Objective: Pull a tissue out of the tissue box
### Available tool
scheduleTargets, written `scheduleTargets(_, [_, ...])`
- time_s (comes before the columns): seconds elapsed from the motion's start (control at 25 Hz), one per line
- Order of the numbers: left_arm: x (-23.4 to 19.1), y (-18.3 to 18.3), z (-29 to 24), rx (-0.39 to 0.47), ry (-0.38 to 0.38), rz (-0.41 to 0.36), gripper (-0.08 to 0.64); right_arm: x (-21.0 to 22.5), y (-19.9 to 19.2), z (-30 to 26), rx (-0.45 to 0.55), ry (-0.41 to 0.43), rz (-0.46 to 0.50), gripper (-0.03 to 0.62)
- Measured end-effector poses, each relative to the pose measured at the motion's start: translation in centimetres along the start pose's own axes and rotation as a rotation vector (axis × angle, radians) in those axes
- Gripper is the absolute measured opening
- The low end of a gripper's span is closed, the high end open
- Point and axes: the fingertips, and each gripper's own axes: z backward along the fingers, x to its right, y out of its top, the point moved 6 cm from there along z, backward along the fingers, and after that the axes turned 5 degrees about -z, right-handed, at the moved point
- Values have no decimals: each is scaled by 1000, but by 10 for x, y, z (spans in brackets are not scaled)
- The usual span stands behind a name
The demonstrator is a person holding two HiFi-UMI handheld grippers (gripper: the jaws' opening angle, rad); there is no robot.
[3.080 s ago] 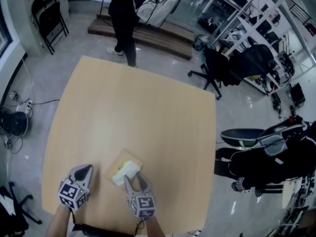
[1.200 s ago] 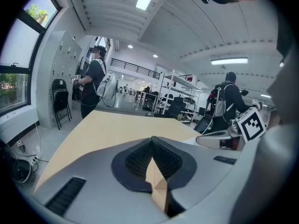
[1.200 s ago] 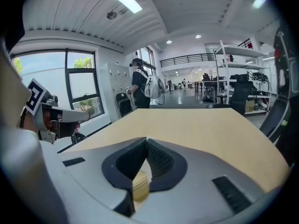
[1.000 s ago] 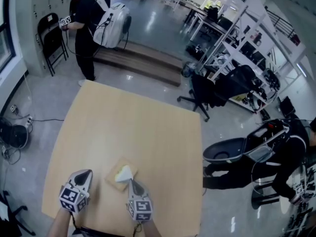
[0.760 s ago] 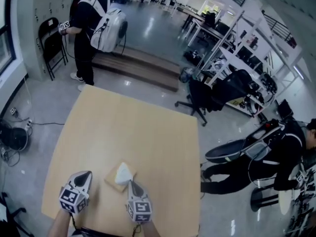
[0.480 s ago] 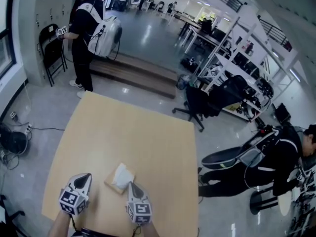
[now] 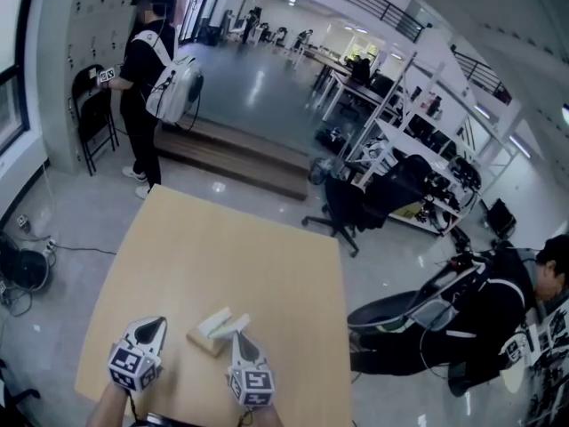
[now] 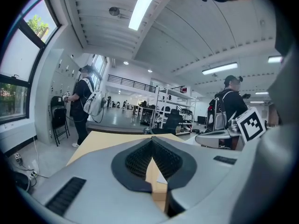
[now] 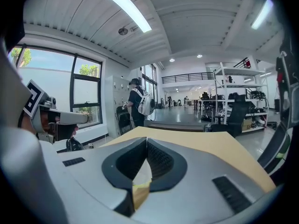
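Tissue (image 7: 229, 324) in right tool (image 7: 240, 335), tissue box (image 7: 203, 341), table (image 7: 231, 247), person (image 7: 142, 69) beyond

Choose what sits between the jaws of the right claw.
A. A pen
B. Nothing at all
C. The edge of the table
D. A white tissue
D: in the right gripper view the right claw is shut on a white tissue, and the head view shows the tissue leading from the tissue box to that claw.
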Motion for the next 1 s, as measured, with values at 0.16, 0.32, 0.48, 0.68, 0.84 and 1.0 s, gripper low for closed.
scheduleTargets(0.16, [4, 6, 6, 21, 0, -13, 8, 0, 10, 9, 35, -5, 2, 3])
scheduleTargets(0.32, [12, 20, 15, 43, -6, -30, 8, 1, 16, 20, 66, -13, -2, 3])
scheduleTargets(0.48, [17, 21, 22, 66, 2, -45, 8, 2, 18, 30, 83, -16, 3, 3])
scheduleTargets(0.68, [25, 22, 30, 80, -3, -55, 8, 2, 22, 45, 103, -21, 5, 3])
scheduleTargets(0.84, [33, 21, 33, 88, -4, -64, 8, 3, 19, 55, 109, -20, 1, 3])
scheduleTargets(1.0, [42, 25, 43, 94, 4, -77, 8, 2, 17, 68, 114, -12, -4, 3])
